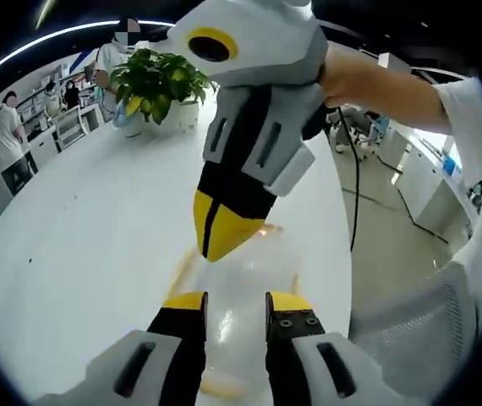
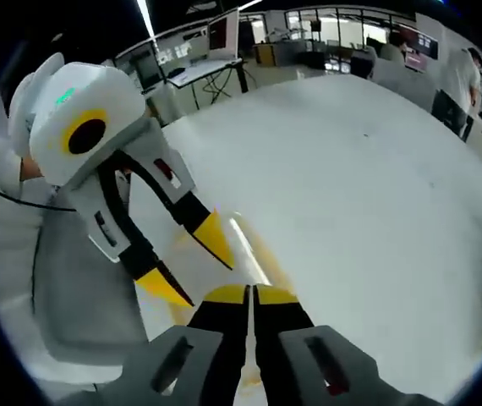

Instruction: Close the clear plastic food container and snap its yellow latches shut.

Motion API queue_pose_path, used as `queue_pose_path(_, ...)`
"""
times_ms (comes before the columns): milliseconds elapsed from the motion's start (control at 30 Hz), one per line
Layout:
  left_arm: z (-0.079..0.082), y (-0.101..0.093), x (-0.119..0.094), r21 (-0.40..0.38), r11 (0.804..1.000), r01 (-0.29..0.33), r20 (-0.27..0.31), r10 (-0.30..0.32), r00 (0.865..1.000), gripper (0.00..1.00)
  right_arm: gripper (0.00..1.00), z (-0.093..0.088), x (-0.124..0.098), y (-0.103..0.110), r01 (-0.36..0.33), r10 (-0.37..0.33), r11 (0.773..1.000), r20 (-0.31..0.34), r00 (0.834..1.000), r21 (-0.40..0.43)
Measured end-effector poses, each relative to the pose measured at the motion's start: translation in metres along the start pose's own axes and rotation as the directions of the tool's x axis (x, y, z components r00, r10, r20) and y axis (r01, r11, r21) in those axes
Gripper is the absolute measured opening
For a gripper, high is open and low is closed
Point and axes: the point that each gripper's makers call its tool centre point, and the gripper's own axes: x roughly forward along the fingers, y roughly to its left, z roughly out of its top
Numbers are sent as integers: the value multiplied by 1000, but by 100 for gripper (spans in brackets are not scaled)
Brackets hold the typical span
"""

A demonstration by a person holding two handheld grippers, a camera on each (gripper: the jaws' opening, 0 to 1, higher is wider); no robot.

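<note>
In the left gripper view, the left gripper [image 1: 236, 298] rises from the bottom, its yellow-tipped jaws parted. The right gripper [image 1: 221, 233] points down toward it from above, jaws closed to a point, held by a hand [image 1: 347, 76] with a bare forearm and white sleeve. In the right gripper view, the right gripper's jaws meet, and the left gripper's jaws spread apart.

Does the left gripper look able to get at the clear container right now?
Probably yes. The left gripper, jaws apart, sits right over the clear container on the white table. The right gripper, closed, presses down just ahead, crowding the far edge but not blocking the near side.
</note>
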Motion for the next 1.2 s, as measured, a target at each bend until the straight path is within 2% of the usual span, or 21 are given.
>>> queue_pose_path(100,0,-6,6,7,999,33,1,-33,999,18,0,2,8,1,-16,15,1000,-13,1000,-12)
queue_pose_path(333,0,-10,12,17,999,45,5,-45,999,18,0,4,15,0,-18,17,999,-32,999,-45)
queue_pose_path(433,1,-11,11,18,999,51,11,-51,999,21,6,5,17,-3,-16,14,999,-35,999,-50)
queue_pose_path(500,0,-16,10,22,996,85,7,-85,996,26,11,4,18,-7,0,-2,998,-42,999,-60)
queue_pose_path(600,0,-18,8,32,996,88,18,-89,996,32,14,3,19,-10,3,-7,998,-54,998,-62)
queue_pose_path(733,-5,-21,8,35,994,100,3,-100,995,35,21,4,21,-12,0,-3,998,-57,998,-57)
queue_pose_path(867,-7,-24,8,80,992,93,-4,-93,996,37,24,2,26,-15,-8,2,998,-88,996,-67)
queue_pose_path(967,-8,-28,9,126,988,87,-8,-87,996,38,24,0,27,-12,-39,29,996,-114,993,-86)
queue_pose_path(1000,-9,-28,10,174,982,74,-14,-73,997,38,24,-4,26,-11,-69,51,991,-151,987,-112)
queue_pose_path(1033,-9,-29,10,208,976,68,-16,-66,998,38,26,-5,26,-13,-69,48,990,-169,984,-119)
queue_pose_path(1067,-11,-31,11,263,963,57,-26,-52,998,39,28,-3,27,-15,-62,42,991,-167,985,-121)
queue_pose_path(1200,-13,-28,15,373,928,12,-45,6,999,41,28,1,24,-17,-93,61,984,-197,978,-155)
